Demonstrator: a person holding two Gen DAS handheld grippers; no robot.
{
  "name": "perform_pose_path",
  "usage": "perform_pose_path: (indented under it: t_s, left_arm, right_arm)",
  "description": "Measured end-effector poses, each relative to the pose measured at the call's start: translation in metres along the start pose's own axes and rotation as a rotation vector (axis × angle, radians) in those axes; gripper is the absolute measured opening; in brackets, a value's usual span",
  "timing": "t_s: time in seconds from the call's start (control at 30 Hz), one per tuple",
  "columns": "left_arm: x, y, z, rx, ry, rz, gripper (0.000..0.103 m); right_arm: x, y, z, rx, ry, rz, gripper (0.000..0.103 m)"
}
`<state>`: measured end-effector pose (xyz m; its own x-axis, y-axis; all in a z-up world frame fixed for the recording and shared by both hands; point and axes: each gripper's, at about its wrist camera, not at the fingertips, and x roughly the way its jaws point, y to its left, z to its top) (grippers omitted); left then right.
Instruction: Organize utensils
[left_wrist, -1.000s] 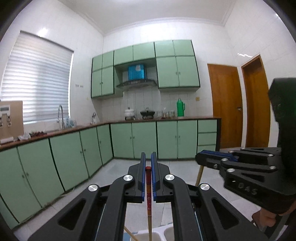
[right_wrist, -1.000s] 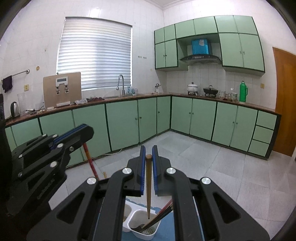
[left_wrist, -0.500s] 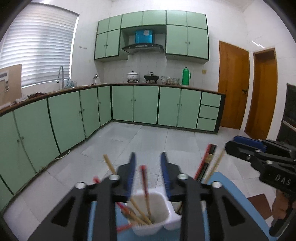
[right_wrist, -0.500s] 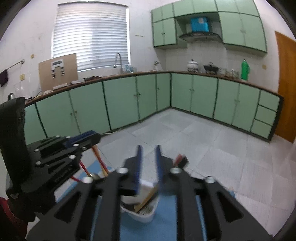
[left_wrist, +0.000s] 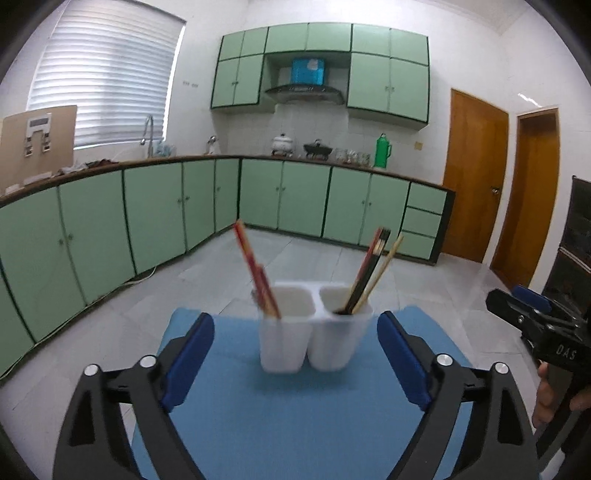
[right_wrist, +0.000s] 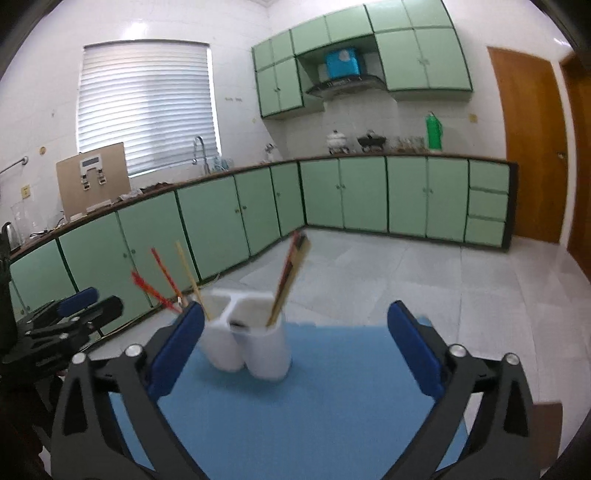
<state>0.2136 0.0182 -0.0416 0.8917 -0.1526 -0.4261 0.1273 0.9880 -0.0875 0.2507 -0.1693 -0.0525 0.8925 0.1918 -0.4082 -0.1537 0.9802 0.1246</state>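
Observation:
A white two-cup utensil holder (left_wrist: 314, 328) stands on a blue mat (left_wrist: 295, 417). Its left cup holds red chopsticks (left_wrist: 256, 273); its right cup holds dark and pale wooden chopsticks (left_wrist: 369, 275). My left gripper (left_wrist: 295, 354) is open and empty, pulled back in front of the holder. In the right wrist view the holder (right_wrist: 251, 339) stands ahead and a little left, with red chopsticks (right_wrist: 162, 280) and brown ones (right_wrist: 290, 277) in it. My right gripper (right_wrist: 295, 347) is open and empty. The right gripper also shows at the right edge of the left wrist view (left_wrist: 543, 332).
The mat's far edge (right_wrist: 332, 326) ends just behind the holder, with grey tiled floor (right_wrist: 406, 277) beyond. Green kitchen cabinets (left_wrist: 147, 221) line the far walls. The left gripper body (right_wrist: 55, 325) shows at the left of the right wrist view.
Both grippers let go of their chopsticks, which dropped into the holder's cups. Both opened wide and drew back and down, so the holder now stands ahead of them.

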Motion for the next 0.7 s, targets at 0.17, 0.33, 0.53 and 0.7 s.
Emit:
perform_pose_path:
  t_s: [0.17, 0.33, 0.53, 0.7]
  left_arm:
    - [-0.016, -0.005, -0.007, 0.025, 0.020, 0.030, 0.097]
    - [-0.025, -0.009, 0.001, 0.025, 0.010, 0.016, 0.097]
    - [-0.033, -0.017, 0.012, 0.045, -0.026, 0.029, 0.097]
    - [-0.039, -0.017, 0.019, 0.048, -0.055, 0.045, 0.097]
  right_arm:
    - [-0.008, 0.003, -0.017, 0.020, 0.048, -0.015, 0.098]
    - [-0.014, 0.015, -0.011, 0.007, 0.067, -0.016, 0.098]
    - [-0.022, 0.033, 0.004, -0.050, 0.048, 0.012, 0.098]
    - [-0.026, 0.043, 0.015, -0.062, 0.029, 0.043, 0.098]
